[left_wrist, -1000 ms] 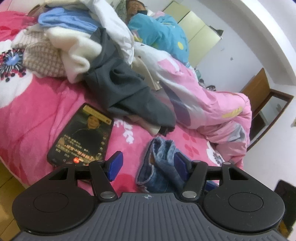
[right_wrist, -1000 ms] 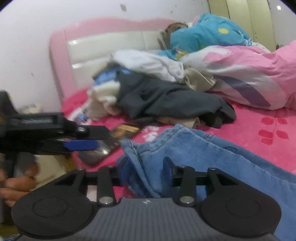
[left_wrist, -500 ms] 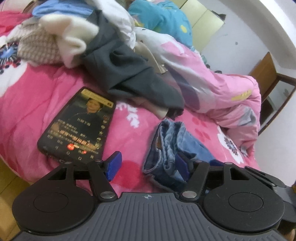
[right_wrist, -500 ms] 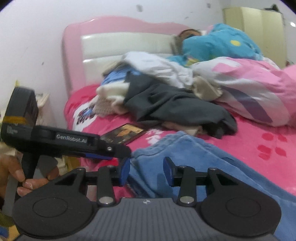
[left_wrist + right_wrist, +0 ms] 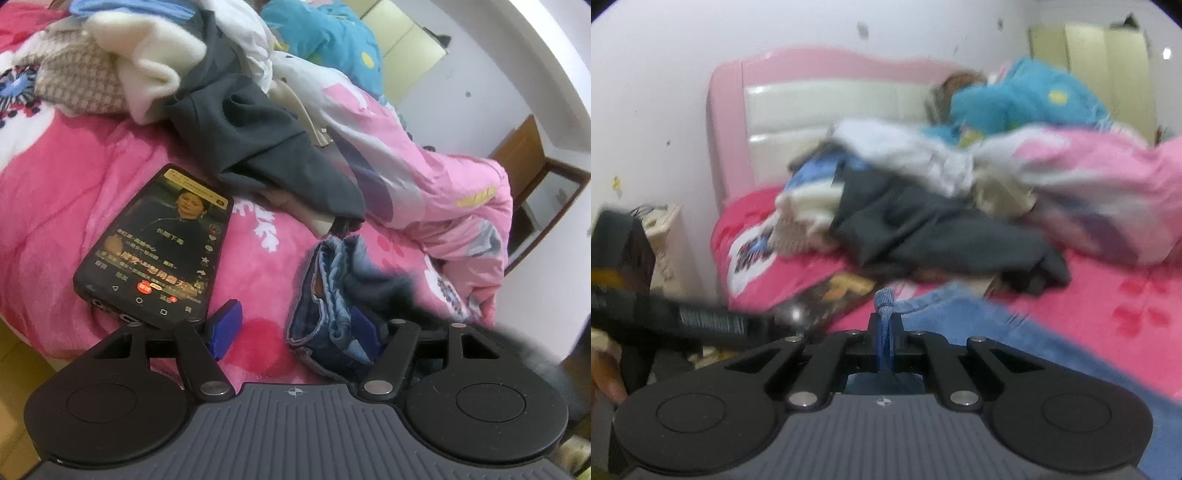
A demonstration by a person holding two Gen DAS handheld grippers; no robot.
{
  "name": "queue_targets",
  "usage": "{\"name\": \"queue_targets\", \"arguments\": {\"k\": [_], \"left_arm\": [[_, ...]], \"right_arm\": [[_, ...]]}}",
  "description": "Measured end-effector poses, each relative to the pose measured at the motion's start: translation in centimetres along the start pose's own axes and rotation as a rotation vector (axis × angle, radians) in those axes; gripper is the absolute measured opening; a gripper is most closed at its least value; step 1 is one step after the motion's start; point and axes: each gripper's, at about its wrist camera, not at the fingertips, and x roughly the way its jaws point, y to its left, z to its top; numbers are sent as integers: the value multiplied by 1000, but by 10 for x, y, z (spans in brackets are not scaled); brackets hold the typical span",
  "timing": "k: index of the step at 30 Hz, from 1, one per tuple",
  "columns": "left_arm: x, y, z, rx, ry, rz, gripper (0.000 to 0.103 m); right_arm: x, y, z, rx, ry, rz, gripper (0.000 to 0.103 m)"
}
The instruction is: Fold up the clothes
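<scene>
Blue denim jeans lie bunched on the pink bedspread. My left gripper is open, its right blue pad against the denim edge and its left pad over bare bedspread. My right gripper is shut on a fold of the jeans, and a tuft of denim sticks up between its fingers. The left gripper's body shows blurred at the left of the right wrist view, held by a hand.
A lit phone lies on the bedspread just left of the jeans. Behind it is a pile of clothes with a dark grey garment on top. A pink quilt fills the right, a person in blue lies by the headboard.
My right gripper has closed on the jeans' edge, pinching a fold of denim. My left gripper has edged forward toward the phone and the bunched denim, still open.
</scene>
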Motion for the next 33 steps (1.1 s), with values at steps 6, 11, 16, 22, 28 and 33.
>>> {"name": "queue_targets", "arguments": {"k": [6, 11, 16, 22, 28, 33], "left_arm": [[-17, 1, 11, -39, -50, 11, 66], [-17, -35, 21, 71, -104, -35, 66], [16, -93, 19, 227, -75, -116, 66], [81, -120, -10, 367, 27, 34, 65], [93, -117, -30, 460, 6, 120, 65], [95, -122, -31, 490, 5, 162, 65]], "right_arm": [[-7, -9, -11, 95, -11, 63, 28], [-54, -18, -16, 131, -113, 53, 35], [-130, -57, -38, 202, -214, -171, 34], [-174, -110, -55, 246, -216, -436, 31], [-185, -152, -65, 240, -164, -543, 20], [-195, -186, -73, 235, -121, -632, 23]]}}
